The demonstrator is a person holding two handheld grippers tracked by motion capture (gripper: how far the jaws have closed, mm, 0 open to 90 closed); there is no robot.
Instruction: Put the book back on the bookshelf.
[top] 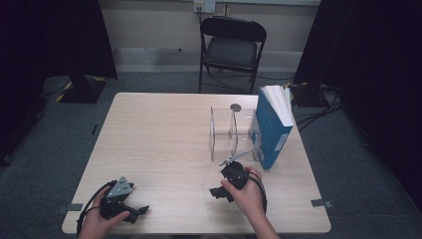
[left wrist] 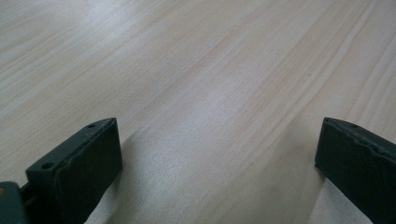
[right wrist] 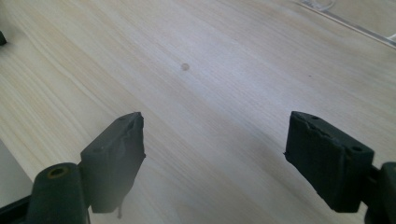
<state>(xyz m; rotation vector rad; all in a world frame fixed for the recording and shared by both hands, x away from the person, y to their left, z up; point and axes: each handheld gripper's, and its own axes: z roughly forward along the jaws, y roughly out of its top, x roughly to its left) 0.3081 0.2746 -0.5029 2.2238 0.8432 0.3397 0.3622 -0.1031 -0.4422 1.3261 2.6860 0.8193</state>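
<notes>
Two hands half hide each gripper over the table

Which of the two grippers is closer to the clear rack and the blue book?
The right gripper, just in front of the clear rack and blue book; the left gripper sits near the table's front-left corner.

grippers 2 — book 1 — clear rack 1 — chair 1

Dim, soft high view with dark corners; blurred tongs, pale overhead sheen on wood.
</notes>
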